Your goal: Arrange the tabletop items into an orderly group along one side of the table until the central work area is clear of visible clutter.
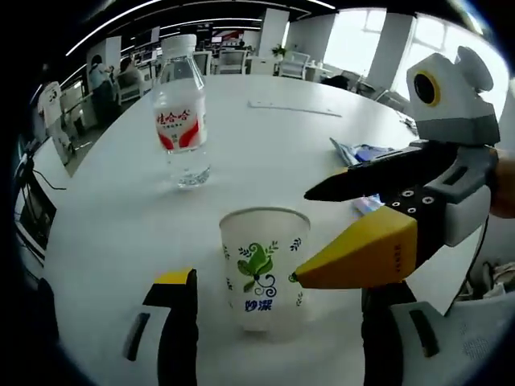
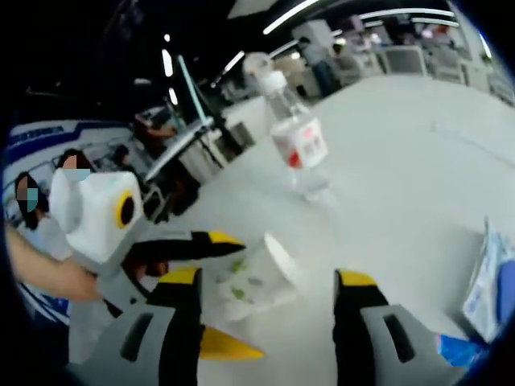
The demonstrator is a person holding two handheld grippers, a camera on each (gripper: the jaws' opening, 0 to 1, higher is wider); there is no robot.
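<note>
I see the paper cup (image 1: 265, 268) upright on the white surface (image 1: 265, 145), between the spread jaws of my left hand-held gripper (image 1: 278, 322), which grips nothing. My right hand-held gripper (image 1: 322, 233) comes in beside the cup, jaws parted, its yellow tip just at the cup's wall; I cannot tell if it touches. In the right gripper view the cup (image 2: 253, 281) sits between that hand-held gripper's (image 2: 269, 301) open jaws. Beyond the cup stands a water bottle (image 1: 180, 112); blue packets (image 1: 362, 153) lie past the right hand-held gripper.
</note>
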